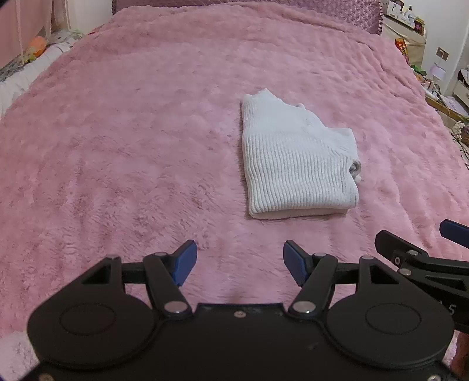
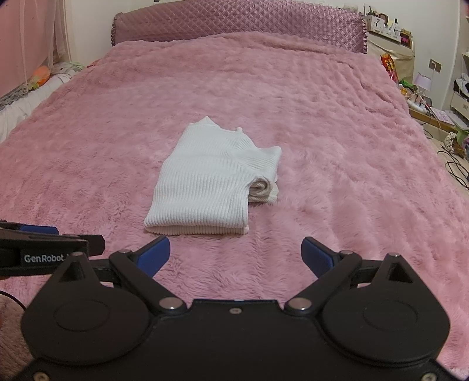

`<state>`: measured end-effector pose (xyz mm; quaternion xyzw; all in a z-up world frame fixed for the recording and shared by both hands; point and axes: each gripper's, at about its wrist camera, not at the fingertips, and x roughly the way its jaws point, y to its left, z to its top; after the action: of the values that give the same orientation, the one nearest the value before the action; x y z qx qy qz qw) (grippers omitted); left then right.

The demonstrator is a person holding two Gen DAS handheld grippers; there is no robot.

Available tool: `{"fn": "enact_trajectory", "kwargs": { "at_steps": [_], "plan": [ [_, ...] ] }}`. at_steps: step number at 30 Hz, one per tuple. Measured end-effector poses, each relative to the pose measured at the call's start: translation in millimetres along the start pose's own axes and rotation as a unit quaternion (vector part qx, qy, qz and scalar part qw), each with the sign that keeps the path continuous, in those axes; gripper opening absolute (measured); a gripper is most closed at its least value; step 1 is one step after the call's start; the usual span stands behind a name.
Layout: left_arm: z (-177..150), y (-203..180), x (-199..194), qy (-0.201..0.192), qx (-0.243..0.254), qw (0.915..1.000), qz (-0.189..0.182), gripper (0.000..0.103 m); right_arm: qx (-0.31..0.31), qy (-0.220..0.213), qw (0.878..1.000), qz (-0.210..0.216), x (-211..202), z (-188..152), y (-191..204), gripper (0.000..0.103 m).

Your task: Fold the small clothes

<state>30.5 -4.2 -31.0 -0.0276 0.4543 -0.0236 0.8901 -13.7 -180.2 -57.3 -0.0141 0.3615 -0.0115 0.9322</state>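
Note:
A small white ribbed knit garment (image 1: 296,164) lies folded into a compact bundle on the pink fluffy blanket (image 1: 132,146); in the right wrist view the garment (image 2: 211,184) sits in the middle of the bed. My left gripper (image 1: 239,262) hovers open over bare blanket, short of the garment and a little to its left, with nothing between its blue pads. My right gripper (image 2: 235,255) is open too, just short of the bundle's near edge and holding nothing. Each gripper shows at the edge of the other's view.
The pink blanket (image 2: 337,146) covers the whole bed up to a quilted headboard (image 2: 234,26). White bedding and an orange toy (image 2: 39,74) lie along the left side. A cluttered bedside table, shelves and cables (image 2: 425,96) stand to the right of the bed.

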Motion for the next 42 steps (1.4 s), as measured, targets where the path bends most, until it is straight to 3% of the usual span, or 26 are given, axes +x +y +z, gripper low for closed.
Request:
{"fn": "enact_trajectory", "kwargs": {
  "at_steps": [42],
  "plan": [
    [-1.3, -6.3, 1.8, -0.015, 0.021, 0.9996, 0.013, 0.069, -0.003, 0.007, 1.0, 0.002, 6.8, -0.6, -1.8, 0.097]
  ]
}}
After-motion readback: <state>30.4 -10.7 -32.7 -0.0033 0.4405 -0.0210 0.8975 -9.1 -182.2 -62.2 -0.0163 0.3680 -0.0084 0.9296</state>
